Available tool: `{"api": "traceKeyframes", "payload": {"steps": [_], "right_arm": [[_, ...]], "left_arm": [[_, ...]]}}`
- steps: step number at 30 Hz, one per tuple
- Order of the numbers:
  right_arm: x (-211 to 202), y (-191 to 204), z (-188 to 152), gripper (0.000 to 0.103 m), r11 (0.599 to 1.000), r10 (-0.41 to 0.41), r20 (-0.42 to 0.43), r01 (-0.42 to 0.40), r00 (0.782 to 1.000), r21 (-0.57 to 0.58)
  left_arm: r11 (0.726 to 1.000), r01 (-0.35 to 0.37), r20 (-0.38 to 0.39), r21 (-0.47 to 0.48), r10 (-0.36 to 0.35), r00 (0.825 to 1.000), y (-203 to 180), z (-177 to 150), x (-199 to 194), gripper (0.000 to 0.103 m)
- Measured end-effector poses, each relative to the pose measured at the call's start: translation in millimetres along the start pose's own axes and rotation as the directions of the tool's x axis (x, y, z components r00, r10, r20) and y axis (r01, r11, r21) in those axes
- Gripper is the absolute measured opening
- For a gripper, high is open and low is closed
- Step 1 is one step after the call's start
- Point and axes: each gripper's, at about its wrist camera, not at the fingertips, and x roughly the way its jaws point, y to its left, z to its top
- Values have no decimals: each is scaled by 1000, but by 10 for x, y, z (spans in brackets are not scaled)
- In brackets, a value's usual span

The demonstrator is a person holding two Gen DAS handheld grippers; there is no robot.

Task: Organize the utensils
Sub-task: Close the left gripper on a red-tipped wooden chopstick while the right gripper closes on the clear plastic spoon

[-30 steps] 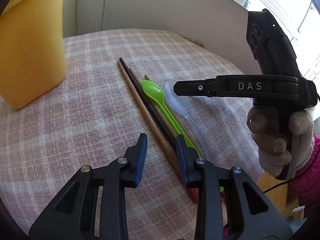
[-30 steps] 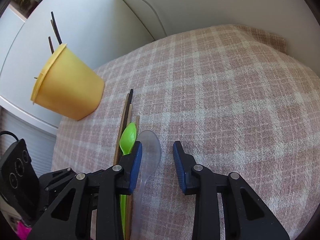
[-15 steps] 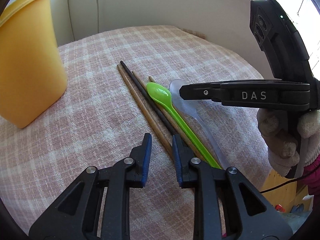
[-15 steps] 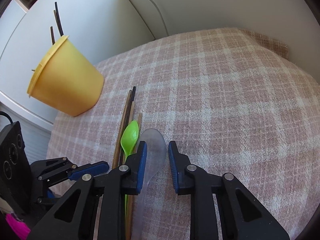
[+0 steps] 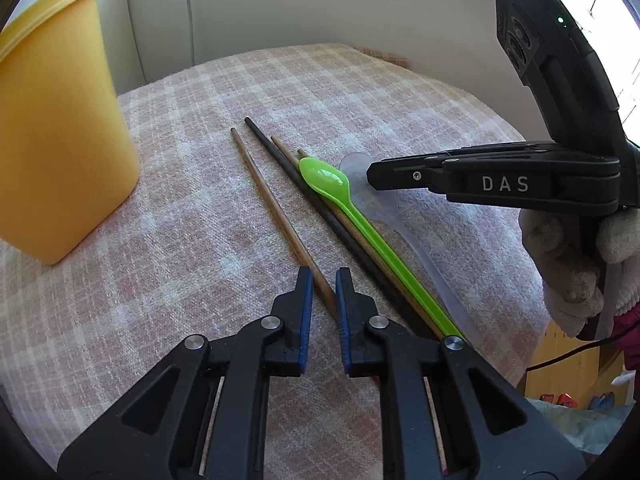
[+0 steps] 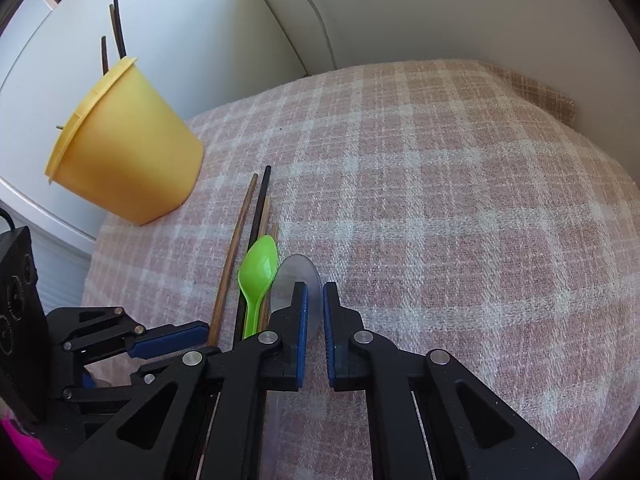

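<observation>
Now both claws have narrowed since a second ago. The left claw [image 5: 320,280] is closing around the brown chopstick [image 5: 272,204], which runs from between its pads toward 11 o'clock; whether the pads press it I cannot tell. The right claw [image 6: 314,294] is drawn together on the clear spoon [image 6: 290,272], whose bowl shows at 12 o'clock. The green spoon [image 6: 258,270] lies just at 10 o'clock, the yellow cup [image 6: 124,148] farther off on the checked bench [image 6: 440,200].

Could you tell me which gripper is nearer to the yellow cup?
Left. The left gripper, closing around a brown chopstick, sits on the side of the utensil row facing the yellow cup; the right gripper is beyond it, at the clear spoon.
</observation>
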Motion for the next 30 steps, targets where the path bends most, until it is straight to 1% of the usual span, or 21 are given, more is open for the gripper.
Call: {"api": "traceKeyframes", "payload": {"steps": [2, 6, 8, 9, 10, 11, 14, 17, 20, 22, 23, 24, 25, 27, 30], "right_arm": [[-12, -20, 12, 5, 1000, -11, 5, 11, 1000, 0], [-24, -75, 39, 4, 1000, -1, -2, 1, 1000, 13], [-25, -78, 46, 4, 1000, 9, -9, -9, 1000, 11], [-46, -112, 54, 4, 1000, 15, -17, -14, 1000, 11], [-38, -112, 59, 5, 1000, 19, -29, -19, 999, 11], [-36, -117, 64, 5, 1000, 25, -37, -24, 999, 12], [-18, -109, 77, 5, 999, 37, -48, -37, 998, -2], [13, -127, 103, 5, 999, 53, -49, -53, 997, -8], [53, -145, 121, 6, 996, 87, -55, -86, 995, 7], [62, -140, 125, 7, 996, 92, -53, -91, 994, 3], [64, -131, 124, 8, 996, 93, -53, -93, 994, -2], [69, -113, 125, 8, 996, 93, -53, -93, 994, -10], [68, -95, 117, 9, 996, 90, -53, -92, 994, -19], [81, -51, 117, 9, 996, 81, -53, -83, 995, -36], [81, -11, 115, 6, 995, 83, -48, -85, 995, -44]], "left_arm": [[999, -35, -9, 9, 35, 999, 44, -25, -40, 9], [999, -40, -20, -29, 40, 999, 158, -4, -92, 9], [999, -24, -24, -46, 23, 999, 191, 38, -96, 9], [998, -21, -34, -61, 19, 999, 206, 67, -73, 11], [997, -24, -48, -75, 20, 999, 220, 94, -44, 17], [996, -26, -59, -85, 21, 998, 237, 117, -17, 19], [994, -45, -72, -99, 38, 997, 261, 183, 52, 19], [994, -67, -78, -87, 61, 995, 243, 259, 108, 19], [994, -104, -80, -47, 100, 992, 198, 310, 174, 19], [994, -105, -73, -31, 103, 992, 194, 328, 199, 19], [994, -104, -69, -20, 102, 992, 194, 335, 206, 18], [994, -104, -65, -13, 103, 993, 198, 337, 215, 13], [995, -99, -63, -15, 98, 993, 212, 340, 223, 11], [996, -88, -60, -30, 86, 994, 244, 332, 217, 8], [996, -71, -53, -49, 68, 996, 268, 287, 172, 6]]}}
